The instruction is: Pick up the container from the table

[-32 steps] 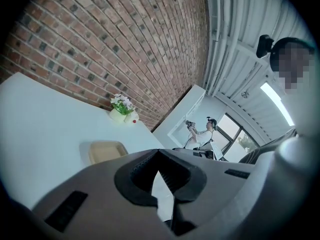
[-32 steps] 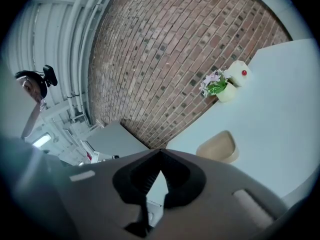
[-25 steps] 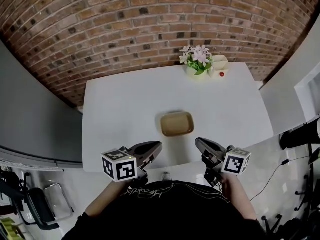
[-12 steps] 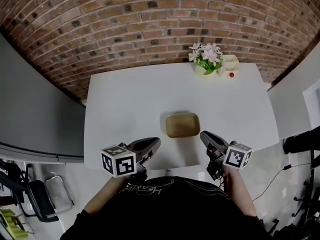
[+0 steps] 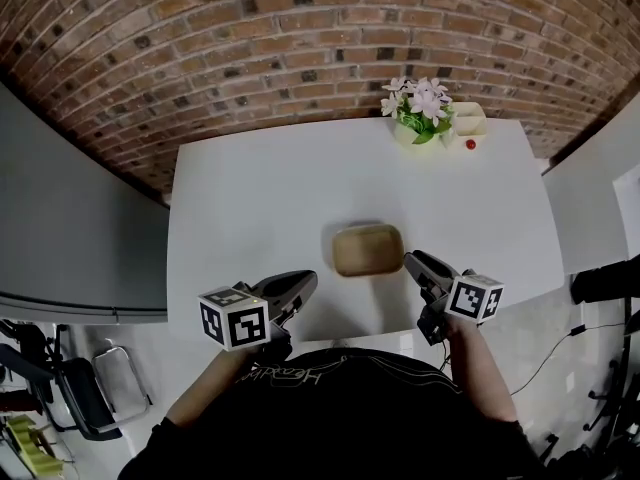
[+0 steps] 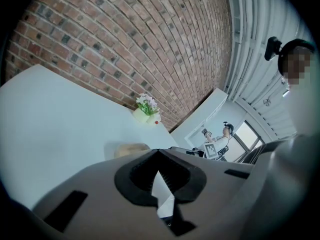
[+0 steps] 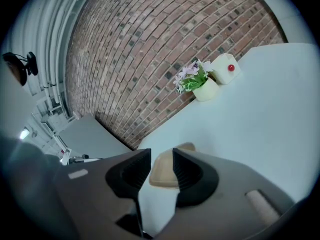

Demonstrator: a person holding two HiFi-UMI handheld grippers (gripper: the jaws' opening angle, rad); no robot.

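A shallow tan container [image 5: 368,249] lies on the white table [image 5: 250,208], near its front edge. My right gripper [image 5: 410,261] hovers just off the container's near right corner. Its jaws are opening, and in the right gripper view [image 7: 161,154] the container [image 7: 161,176] shows through the gap, ahead of the tips and untouched. My left gripper [image 5: 308,282] sits low at the table's front edge, left of the container. In the left gripper view [image 6: 158,151] its tips meet with nothing between them, and the container [image 6: 131,149] lies just beyond.
A pot of pink flowers [image 5: 420,118] and a small white box [image 5: 470,123] stand at the table's far right corner by the brick wall. A chair [image 5: 70,408] is on the floor at the lower left. A person [image 6: 220,139] stands far off.
My right gripper has come forward and closer to the container's near right corner. The left gripper has edged forward a little along the table's front edge.
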